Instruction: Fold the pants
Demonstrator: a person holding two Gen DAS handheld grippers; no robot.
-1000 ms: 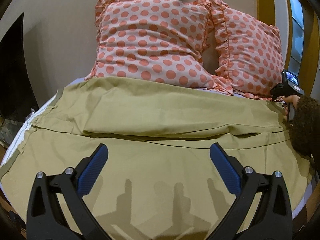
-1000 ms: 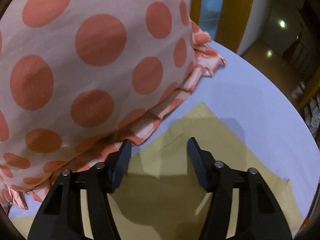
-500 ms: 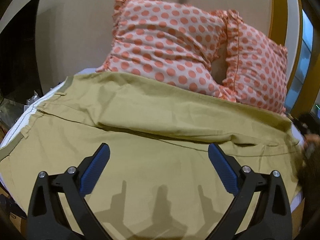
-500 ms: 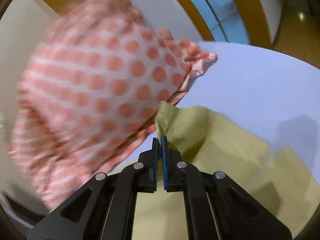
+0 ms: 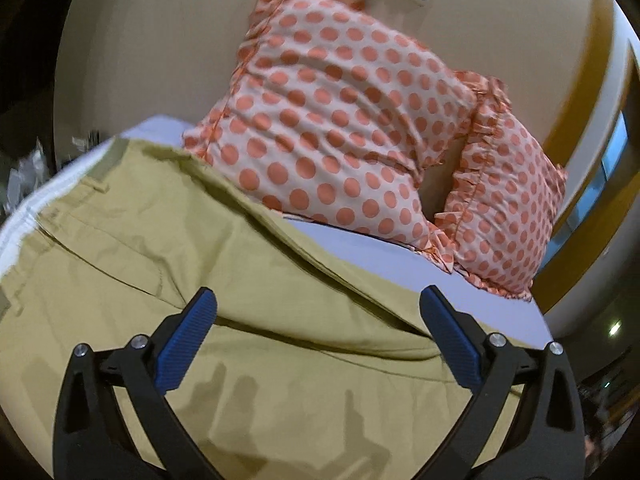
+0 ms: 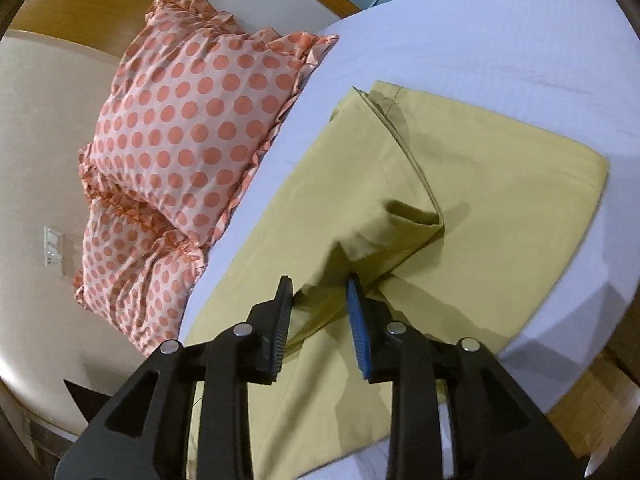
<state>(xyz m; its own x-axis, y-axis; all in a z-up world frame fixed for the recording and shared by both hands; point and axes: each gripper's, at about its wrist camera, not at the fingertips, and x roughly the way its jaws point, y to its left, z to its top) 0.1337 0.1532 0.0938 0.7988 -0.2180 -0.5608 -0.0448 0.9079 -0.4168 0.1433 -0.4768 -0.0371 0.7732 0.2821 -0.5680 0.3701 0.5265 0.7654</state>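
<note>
Olive-tan pants (image 5: pixel 208 264) lie spread on a bed with a pale lavender sheet (image 5: pixel 384 256). In the left wrist view my left gripper (image 5: pixel 316 316) is wide open and empty above the pants, near a fold ridge across the cloth. In the right wrist view the pants (image 6: pixel 500 184) lie with one leg folded over the other, hem ends at the far side. My right gripper (image 6: pixel 320 300) is open, its jaws partly apart, just above a raised bunch of cloth (image 6: pixel 384 240); the cloth does not look pinched.
Two pink pillows with orange dots (image 5: pixel 344 120) stand against the cream wall at the head of the bed, also in the right wrist view (image 6: pixel 188 128). The bed's edge (image 6: pixel 560 320) drops off on the right. A wooden frame (image 6: pixel 80 4) runs behind.
My right gripper was shut on a corner of the pants half a second ago; it has carried the leg over, opened and let go. The left gripper swung left, staying open.
</note>
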